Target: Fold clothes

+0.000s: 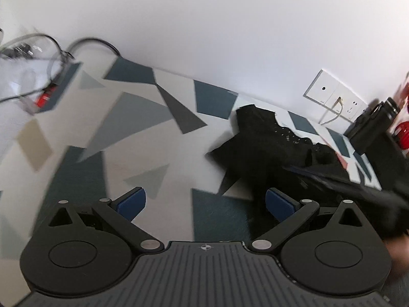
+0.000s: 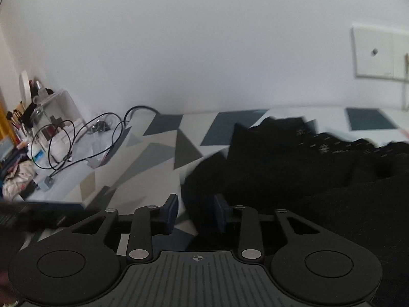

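A black garment (image 1: 268, 148) lies crumpled on a table with a grey, blue and white geometric cloth (image 1: 143, 128). In the left wrist view my left gripper (image 1: 204, 204) is wide open and empty, its right blue pad (image 1: 278, 204) at the garment's left edge. In the right wrist view the garment (image 2: 294, 166) fills the right half. My right gripper (image 2: 195, 212) is open with a narrow gap, and the garment's left edge lies between and beyond its blue pads (image 2: 171, 209); it grips nothing.
A white wall stands behind the table with socket plates (image 1: 334, 94). Cables (image 2: 84, 138), a clear organiser with cosmetics (image 2: 48, 117) and clutter sit at the table's left end. A black device (image 1: 370, 122) and red objects (image 1: 401, 130) stand at the right.
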Motion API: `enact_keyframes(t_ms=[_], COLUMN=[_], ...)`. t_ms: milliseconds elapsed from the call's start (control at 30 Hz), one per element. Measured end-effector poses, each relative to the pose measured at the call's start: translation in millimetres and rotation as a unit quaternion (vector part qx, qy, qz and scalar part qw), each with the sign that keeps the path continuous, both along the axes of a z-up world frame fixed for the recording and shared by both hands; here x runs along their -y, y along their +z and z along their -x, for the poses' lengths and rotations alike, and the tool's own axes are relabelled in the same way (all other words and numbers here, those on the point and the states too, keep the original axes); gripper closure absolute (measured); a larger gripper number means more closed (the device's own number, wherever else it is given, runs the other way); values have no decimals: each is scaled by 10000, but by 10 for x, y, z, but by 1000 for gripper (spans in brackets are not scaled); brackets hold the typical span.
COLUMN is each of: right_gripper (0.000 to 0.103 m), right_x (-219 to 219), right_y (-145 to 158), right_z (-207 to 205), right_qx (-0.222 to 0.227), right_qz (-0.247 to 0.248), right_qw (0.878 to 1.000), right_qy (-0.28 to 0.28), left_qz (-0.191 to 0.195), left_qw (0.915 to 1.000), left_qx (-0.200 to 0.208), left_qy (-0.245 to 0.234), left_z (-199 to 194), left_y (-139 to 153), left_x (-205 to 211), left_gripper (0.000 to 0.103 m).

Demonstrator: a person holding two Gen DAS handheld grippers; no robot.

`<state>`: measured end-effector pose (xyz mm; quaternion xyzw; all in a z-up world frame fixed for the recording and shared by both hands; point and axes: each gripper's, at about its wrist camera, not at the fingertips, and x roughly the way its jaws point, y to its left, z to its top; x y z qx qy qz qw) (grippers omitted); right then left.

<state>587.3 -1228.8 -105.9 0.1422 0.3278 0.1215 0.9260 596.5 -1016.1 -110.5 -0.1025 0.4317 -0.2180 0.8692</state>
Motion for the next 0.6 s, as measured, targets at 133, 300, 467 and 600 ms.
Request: enact_keyframes(t_ms=[133, 300, 467, 600], right_gripper=[72, 71, 71, 71], right_x=[391, 1125, 1729, 1953], right_y=[181, 248, 201, 160], right_z=[300, 683, 993, 1086], right_qx=[17, -97, -173, -107], right_qz=[-20, -139, -483, -621], right_qw=[9988, 9855, 9633, 9531], right_qy=[-497, -1688, -2633, -2960], left_qz=[253, 144, -344, -371], left_qw=[9988, 9985, 9990, 9993], left_qx=[-400, -522, -235, 38], left_qy=[-80, -45, -165, 38], left_z=[-352, -678, -764, -635], left_y=[-215, -419, -405, -284], left_x=[273, 619, 898, 895], left_gripper=[1, 1, 96, 95])
